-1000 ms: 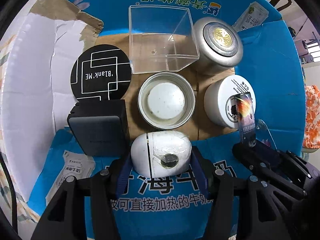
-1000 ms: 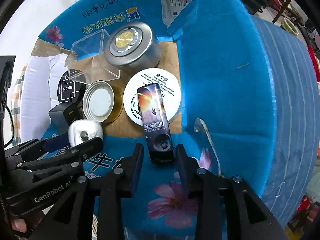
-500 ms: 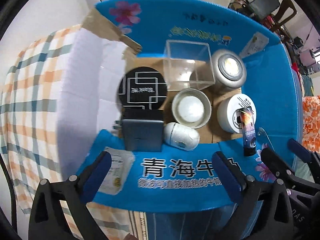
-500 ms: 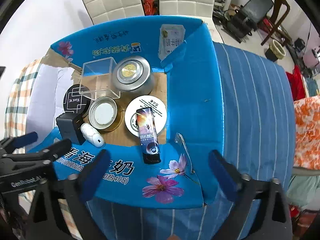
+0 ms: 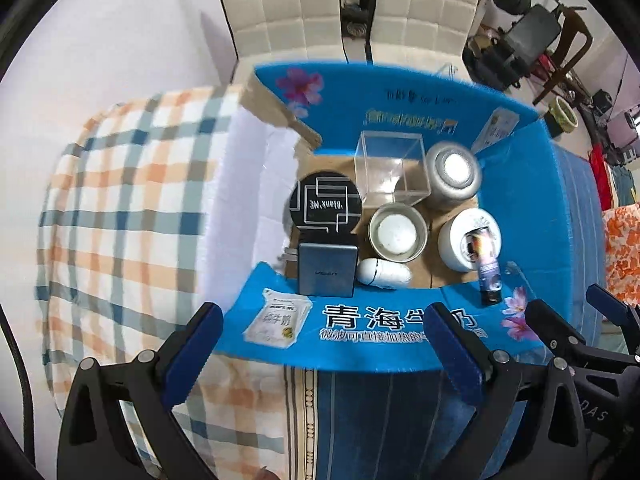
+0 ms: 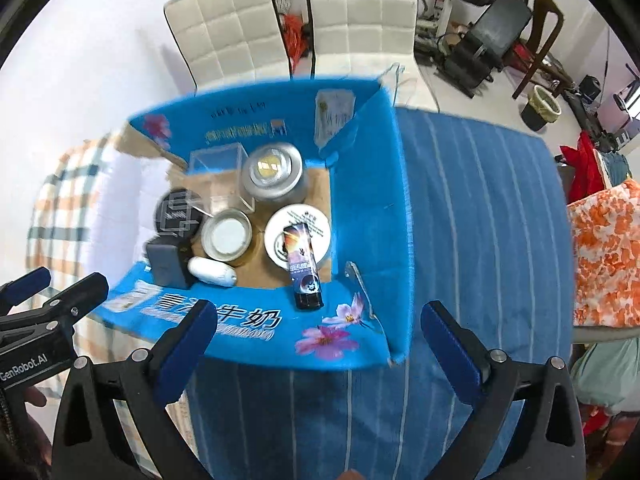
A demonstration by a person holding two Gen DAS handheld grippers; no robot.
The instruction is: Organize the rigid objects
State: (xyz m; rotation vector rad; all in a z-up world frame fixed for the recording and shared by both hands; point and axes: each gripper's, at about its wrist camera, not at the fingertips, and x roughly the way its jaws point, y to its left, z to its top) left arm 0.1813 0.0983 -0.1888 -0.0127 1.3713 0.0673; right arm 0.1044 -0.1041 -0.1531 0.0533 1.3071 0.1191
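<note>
Two grippers: left gripper [image 5: 324,344] and right gripper [image 6: 316,344] both hang above the near edge of the box, jaws spread wide, nothing between them.
Box: blue cardboard box [image 5: 552,216] with flaps folded out, brown floor inside; all the task's things sit in it.
Back row: clear plastic cube [image 5: 394,168] beside a silver tin [image 5: 454,174] with a gold disc on its lid.
Middle row: black round lid [image 5: 326,204] with white line pattern at left; open metal tin [image 5: 397,233] with a white inside at centre; white round jar [image 5: 460,240] at right.
Front row: dark grey charger [image 5: 327,269] standing upright, touching the black lid behind it; white egg-shaped case [image 5: 384,273] lying on its side just beside the charger.
Tube: dark printed tube [image 6: 303,266] leans on the white jar, its cap end resting on the near blue flap.
In the way: near flap [image 5: 360,320] with white lettering lies between both grippers and the things; a white sachet [image 5: 278,318] lies on it at left.
Surface: blue striped cloth [image 6: 480,220] at right, orange-and-blue checked cloth [image 5: 120,200] at left.
Room: two white padded chairs [image 6: 352,16] behind the box, gym gear [image 6: 500,12] at far right, pale floor.
</note>
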